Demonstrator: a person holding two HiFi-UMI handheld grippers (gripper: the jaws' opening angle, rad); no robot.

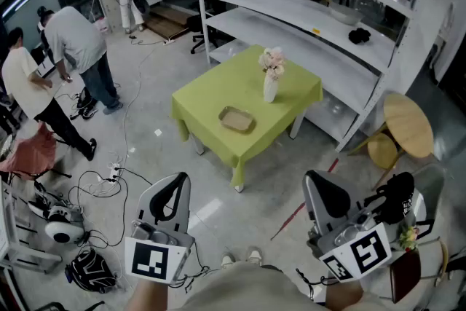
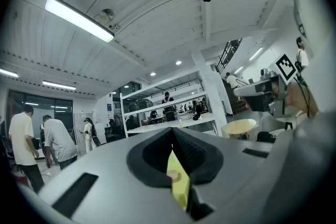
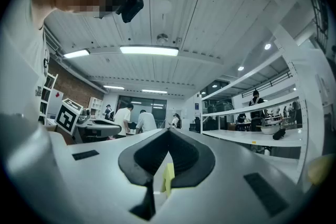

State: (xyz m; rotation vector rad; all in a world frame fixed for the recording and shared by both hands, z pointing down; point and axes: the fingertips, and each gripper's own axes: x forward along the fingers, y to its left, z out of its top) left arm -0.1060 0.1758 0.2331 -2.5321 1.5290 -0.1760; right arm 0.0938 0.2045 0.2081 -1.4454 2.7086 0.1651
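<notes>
I hold both grippers low, over the grey floor, and they point at a table under a lime-green cloth (image 1: pixel 218 95). On it stand a white vase with pale flowers (image 1: pixel 271 87) and a flat tan tray (image 1: pixel 237 119). The left gripper (image 1: pixel 175 182) is shut with nothing in it, well short of the table. My right gripper (image 1: pixel 320 182) is likewise shut and empty. In the left gripper view the jaws (image 2: pixel 172 131) meet at the tip, and a sliver of green cloth (image 2: pixel 177 181) shows through their hollow. The right gripper view shows the same closed jaws (image 3: pixel 168 131).
White shelving (image 1: pixel 306 18) runs behind the table. A round wooden table (image 1: pixel 408 124) and a black bag (image 1: pixel 397 197) are at the right. Two people (image 1: pixel 80 47) stand at the left, and another is farther back. Cables (image 1: pixel 109 186) and a white device (image 1: pixel 62 226) lie on the floor at the left.
</notes>
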